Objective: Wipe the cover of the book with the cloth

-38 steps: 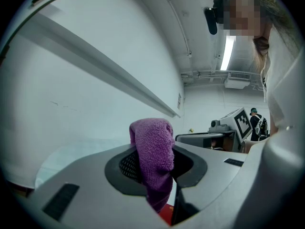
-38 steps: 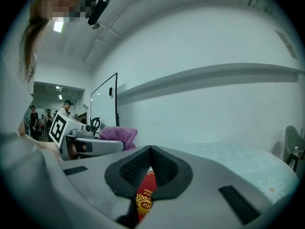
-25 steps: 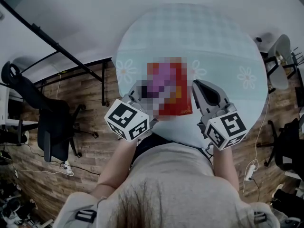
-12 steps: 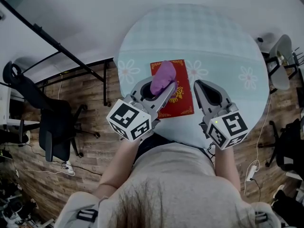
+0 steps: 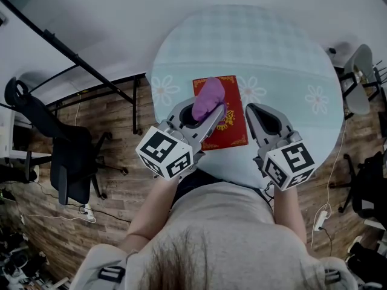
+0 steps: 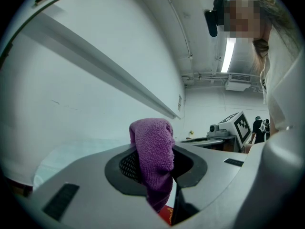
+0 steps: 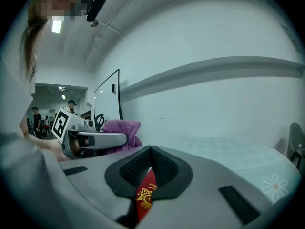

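Hiding part of book (image 5: pixel 233 124), cloth (image 5: pixel 209 96) in left claw (image 5: pixel 213 109)

No legible words here: the red book (image 5: pixel 236 101) bears only a gold emblem (image 5: pixel 228 118); the marker cubes (image 5: pixel 163 153) show patterns.

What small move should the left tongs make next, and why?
Probably lower the left tongs a little, so that the purple terry cloth presses on the red book with gold print, then drag it across. The tongs are clamped on the cloth, which sits over the cover, but firm contact cannot be confirmed.
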A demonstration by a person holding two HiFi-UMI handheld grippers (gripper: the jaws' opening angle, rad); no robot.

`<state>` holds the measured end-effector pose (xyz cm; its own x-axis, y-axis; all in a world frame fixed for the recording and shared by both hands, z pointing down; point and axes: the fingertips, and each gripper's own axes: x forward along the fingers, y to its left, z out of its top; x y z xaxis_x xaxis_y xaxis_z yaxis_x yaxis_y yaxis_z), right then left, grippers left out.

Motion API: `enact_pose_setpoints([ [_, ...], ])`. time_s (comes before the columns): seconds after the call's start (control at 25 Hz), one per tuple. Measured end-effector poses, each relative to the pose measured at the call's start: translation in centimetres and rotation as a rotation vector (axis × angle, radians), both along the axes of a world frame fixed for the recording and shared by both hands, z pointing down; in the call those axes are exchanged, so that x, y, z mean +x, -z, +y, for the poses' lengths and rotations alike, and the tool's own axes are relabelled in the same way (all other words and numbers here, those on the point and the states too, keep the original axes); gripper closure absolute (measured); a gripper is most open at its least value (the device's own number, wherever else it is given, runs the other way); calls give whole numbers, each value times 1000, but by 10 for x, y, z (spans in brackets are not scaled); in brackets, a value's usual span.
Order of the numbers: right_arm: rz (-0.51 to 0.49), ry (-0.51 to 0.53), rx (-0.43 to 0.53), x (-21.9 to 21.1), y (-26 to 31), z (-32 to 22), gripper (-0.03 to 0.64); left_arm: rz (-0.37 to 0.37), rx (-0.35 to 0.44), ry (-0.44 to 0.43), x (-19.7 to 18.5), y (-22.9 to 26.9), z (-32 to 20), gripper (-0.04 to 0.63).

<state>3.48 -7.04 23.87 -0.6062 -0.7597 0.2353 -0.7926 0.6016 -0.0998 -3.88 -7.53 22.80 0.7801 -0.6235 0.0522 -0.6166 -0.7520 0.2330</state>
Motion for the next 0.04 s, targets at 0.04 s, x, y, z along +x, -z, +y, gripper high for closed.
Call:
enact_pose_setpoints([
  [0.04, 2, 0, -3, 0, -1, 0, 595, 2, 1, 0, 0, 0, 0, 476],
])
